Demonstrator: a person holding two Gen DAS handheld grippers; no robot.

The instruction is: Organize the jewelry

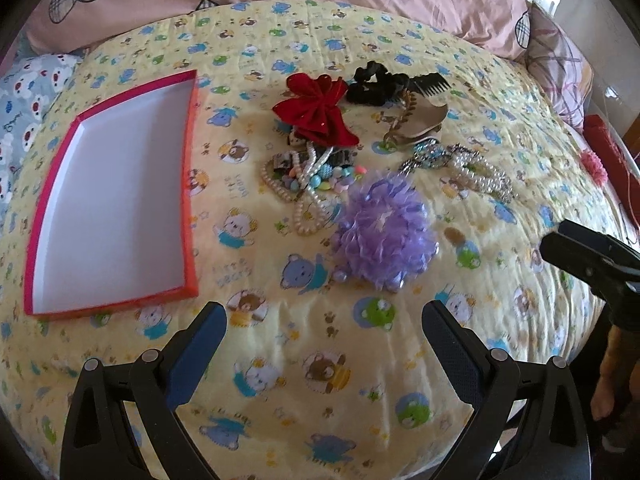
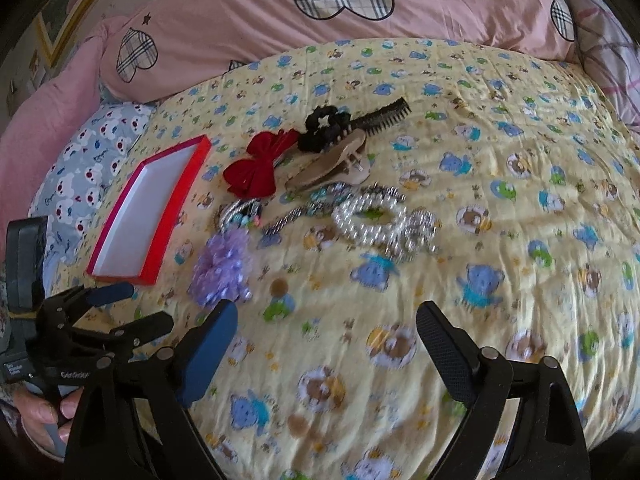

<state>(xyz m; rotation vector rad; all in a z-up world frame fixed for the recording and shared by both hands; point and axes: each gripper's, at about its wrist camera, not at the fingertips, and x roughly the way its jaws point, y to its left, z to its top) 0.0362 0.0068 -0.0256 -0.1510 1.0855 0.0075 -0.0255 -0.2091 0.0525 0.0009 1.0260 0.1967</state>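
A red box (image 1: 191,184) with a bare white inside lies on the yellow bear-print quilt, left in the left wrist view and also in the right wrist view (image 2: 176,216). A heap of jewelry lies to its right: a purple flower (image 1: 386,232) (image 2: 220,266), a red bow (image 1: 316,110) (image 2: 252,174), a black scrunchie (image 1: 370,82) (image 2: 320,126), a black comb (image 1: 432,82) (image 2: 384,118), a beige hair clip (image 1: 422,122) (image 2: 332,164), pearl strands (image 1: 304,196) and pearl bracelets (image 1: 480,174) (image 2: 380,222). My left gripper (image 1: 324,350) is open and empty, short of the flower. My right gripper (image 2: 326,350) is open and empty, short of the bracelets.
A pink duvet with plaid hearts (image 2: 320,20) is piled at the back. A grey bear-print pillow (image 2: 88,152) lies at the left. The other gripper shows at the right edge of the left wrist view (image 1: 592,256) and at the lower left of the right wrist view (image 2: 80,320).
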